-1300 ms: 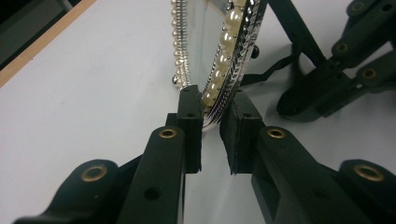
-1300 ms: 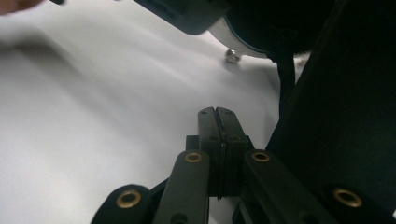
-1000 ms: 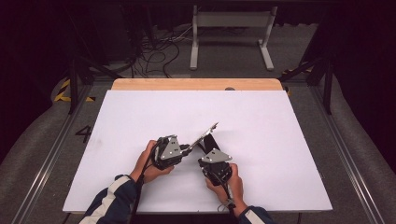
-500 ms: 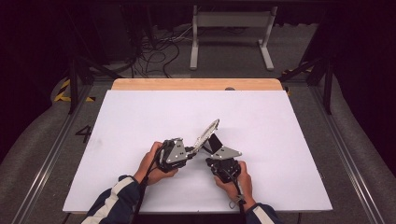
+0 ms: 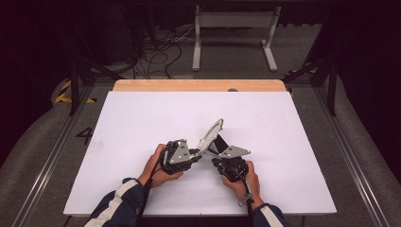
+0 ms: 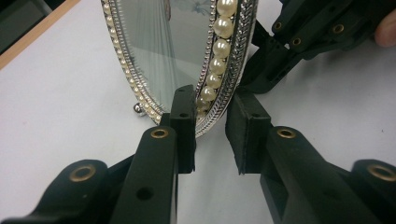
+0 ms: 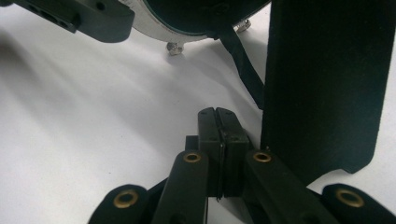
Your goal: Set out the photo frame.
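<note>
Oval silver-rimmed, pearl-edged mirror (image 5: pixel 211 135) stands tilted near the white table's centre, apparently propped on its black rear stand (image 7: pixel 322 88).

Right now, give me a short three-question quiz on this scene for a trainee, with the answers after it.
1. True or false: the right gripper has its jaws shut with nothing between them.
2. What decorates the silver rim of the oval mirror? A) pearls B) shells C) wooden beads
3. Fill in: the back stand behind the mirror is coloured ____.

Key: 1 true. 2 A. 3 black.
</note>
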`<state>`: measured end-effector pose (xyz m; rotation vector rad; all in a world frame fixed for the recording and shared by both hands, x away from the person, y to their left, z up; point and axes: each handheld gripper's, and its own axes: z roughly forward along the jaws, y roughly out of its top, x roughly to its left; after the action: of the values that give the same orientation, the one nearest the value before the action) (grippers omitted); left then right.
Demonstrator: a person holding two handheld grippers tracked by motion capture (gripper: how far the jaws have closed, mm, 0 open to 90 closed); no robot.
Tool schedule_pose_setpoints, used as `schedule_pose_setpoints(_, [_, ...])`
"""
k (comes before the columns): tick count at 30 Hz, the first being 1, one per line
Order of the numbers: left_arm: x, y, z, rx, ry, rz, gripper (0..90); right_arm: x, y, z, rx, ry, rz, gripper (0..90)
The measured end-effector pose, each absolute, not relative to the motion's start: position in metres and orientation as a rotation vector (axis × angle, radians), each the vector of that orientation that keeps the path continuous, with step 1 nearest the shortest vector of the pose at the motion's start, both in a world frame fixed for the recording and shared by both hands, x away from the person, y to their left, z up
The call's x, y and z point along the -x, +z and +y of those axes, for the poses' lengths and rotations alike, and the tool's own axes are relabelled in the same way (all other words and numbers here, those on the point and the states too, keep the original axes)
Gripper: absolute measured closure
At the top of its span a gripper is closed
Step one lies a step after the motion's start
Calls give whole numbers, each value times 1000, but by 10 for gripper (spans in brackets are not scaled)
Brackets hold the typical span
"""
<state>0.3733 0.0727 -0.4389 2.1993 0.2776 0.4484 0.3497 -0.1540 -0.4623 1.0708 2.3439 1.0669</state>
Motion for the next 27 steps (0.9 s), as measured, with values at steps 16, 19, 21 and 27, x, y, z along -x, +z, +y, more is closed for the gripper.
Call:
schedule_pose_setpoints(16, [-381, -445, 69, -2166, 387, 296, 632, -343, -458, -159, -1066, 1054, 2336, 898])
schedule_pose_setpoints(19, [-382, -445, 70, -2161, 387, 302, 644, -343, -458, -159, -1068, 1052, 2333, 900])
schedule_pose_setpoints(21, [-382, -445, 70, -2160, 388, 300, 674, -343, -458, -160, -1069, 1049, 2334, 900])
schedule_pose_setpoints(27, [-376, -443, 66, -2182, 409, 261, 696, -346, -459, -165, -1081, 1042, 2327, 900])
